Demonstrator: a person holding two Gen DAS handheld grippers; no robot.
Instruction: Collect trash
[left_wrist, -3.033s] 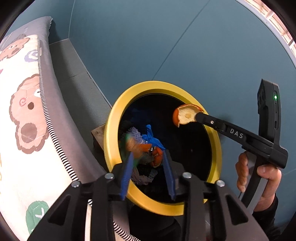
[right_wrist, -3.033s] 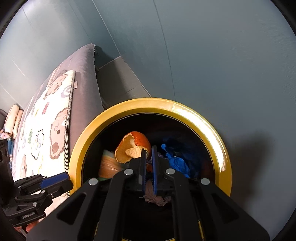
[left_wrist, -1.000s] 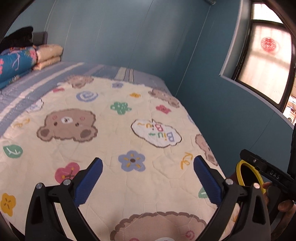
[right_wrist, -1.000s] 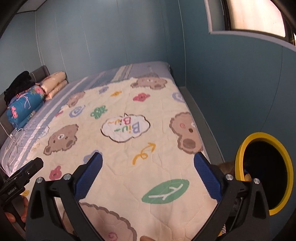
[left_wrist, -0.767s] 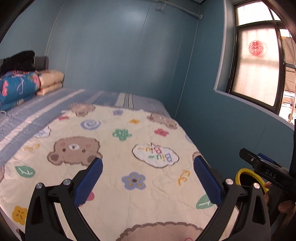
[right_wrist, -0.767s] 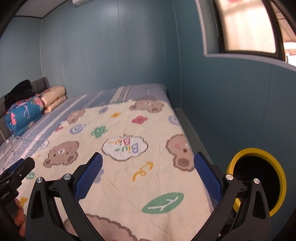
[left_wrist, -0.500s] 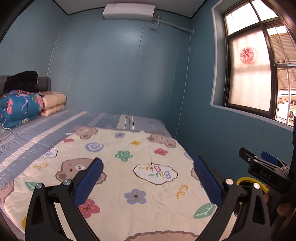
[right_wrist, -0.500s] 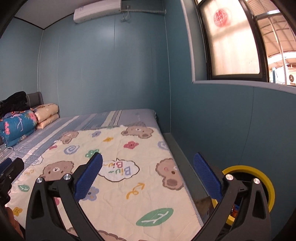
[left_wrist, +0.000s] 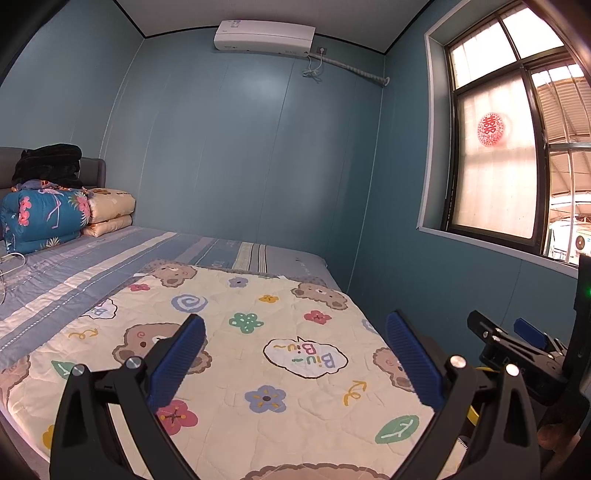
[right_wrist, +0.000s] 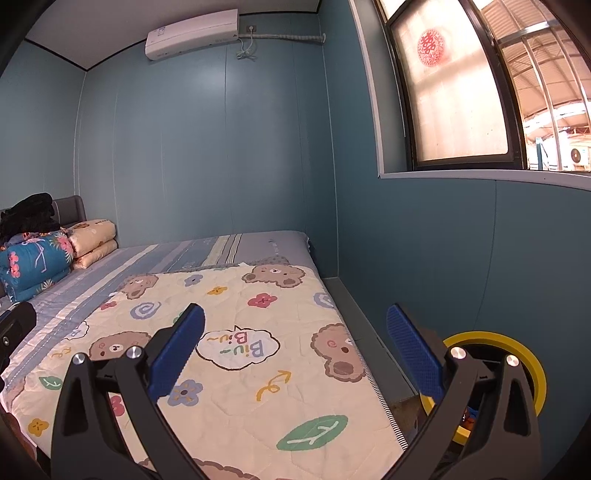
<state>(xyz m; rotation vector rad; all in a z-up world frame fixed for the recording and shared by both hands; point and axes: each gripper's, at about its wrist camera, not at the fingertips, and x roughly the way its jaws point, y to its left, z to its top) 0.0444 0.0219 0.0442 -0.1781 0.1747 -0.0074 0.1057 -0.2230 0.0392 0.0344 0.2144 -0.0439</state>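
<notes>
My left gripper (left_wrist: 295, 328) is open and empty, held above the cream bear-print quilt (left_wrist: 236, 354) on the bed. My right gripper (right_wrist: 295, 317) is open and empty too, over the quilt (right_wrist: 229, 354) near its right edge. The yellow-rimmed trash bin (right_wrist: 517, 354) stands on the floor between bed and wall, low right, partly behind my right finger; a bit of orange trash shows inside. In the left wrist view only a sliver of the bin's yellow rim (left_wrist: 472, 413) shows, behind the right gripper (left_wrist: 517, 350). No loose trash shows on the quilt.
Folded blankets (left_wrist: 55, 214) and black clothes are stacked at the headboard, far left. A white cable (left_wrist: 11, 266) lies on the striped sheet. A blue wall with a window (right_wrist: 461, 92) runs along the right, leaving a narrow floor gap beside the bed.
Three seconds ago both grippers were over the bin, the right shut on an orange peel. Both have since opened, pulled away and tilted up, so the bed and room now fill the views.
</notes>
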